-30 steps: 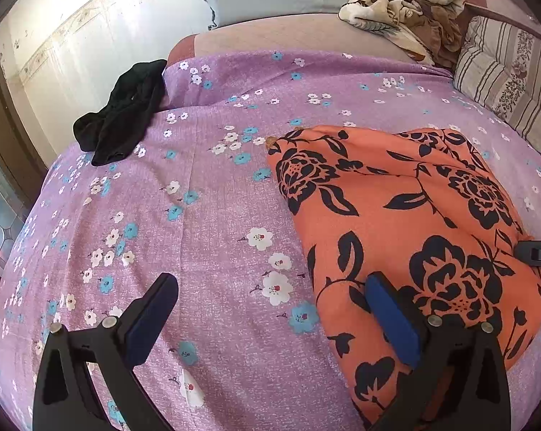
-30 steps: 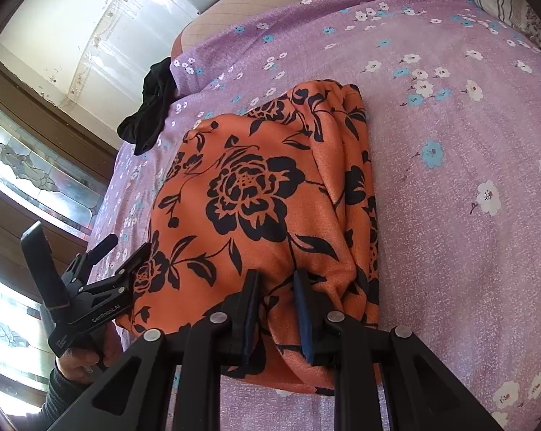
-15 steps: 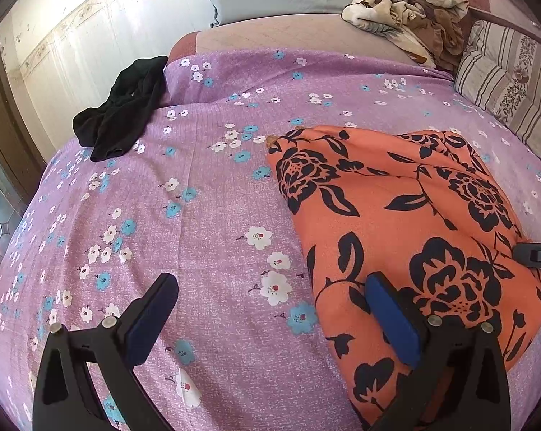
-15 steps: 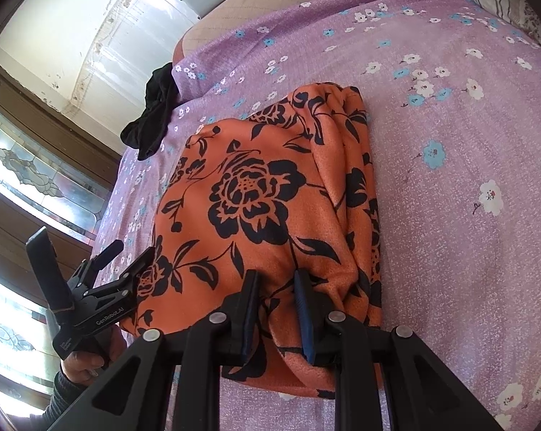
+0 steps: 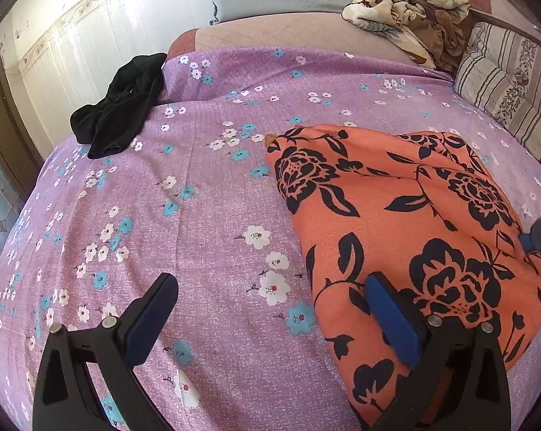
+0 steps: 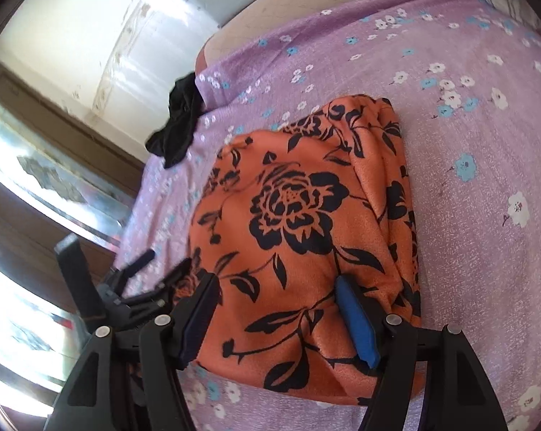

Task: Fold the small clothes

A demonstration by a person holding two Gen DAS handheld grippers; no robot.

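Jaws of the right gripper have just been opening and stand apart over the orange garment on the bed; left gripper gapes beside the garment's edge.

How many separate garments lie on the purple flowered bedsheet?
2: the orange cloth with black flowers in the middle, and the crumpled black garment at the sheet's far left corner. Others may hide in the pile beyond.
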